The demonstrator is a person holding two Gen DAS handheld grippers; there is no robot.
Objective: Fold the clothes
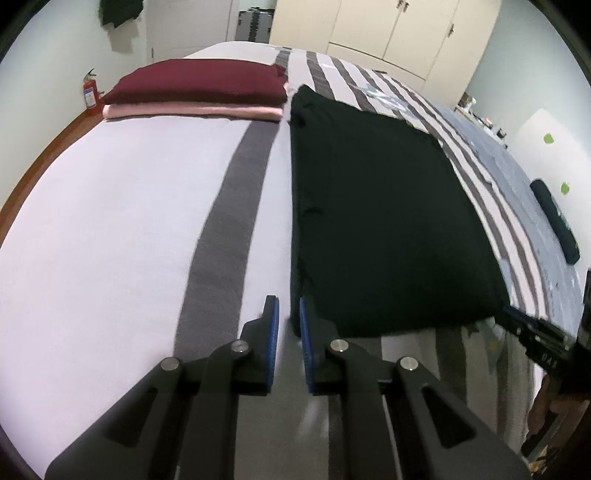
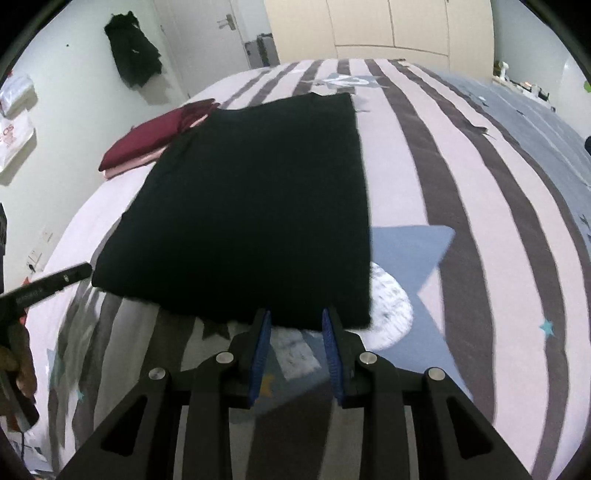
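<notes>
A black garment lies folded into a flat rectangle on the striped bed cover. My left gripper hovers at its near left corner, its blue pads a narrow gap apart with only sheet showing between them. In the right wrist view the same black garment fills the middle. My right gripper stands open just short of its near edge, towards the right corner, with nothing between the pads. Each gripper shows at the edge of the other's view: the right gripper and the left gripper.
A folded maroon garment rests on a folded pink one at the bed's far left. A dark rolled item lies far right. A fire extinguisher stands by the wall. Dark clothes hang beside the door; cream wardrobes stand behind.
</notes>
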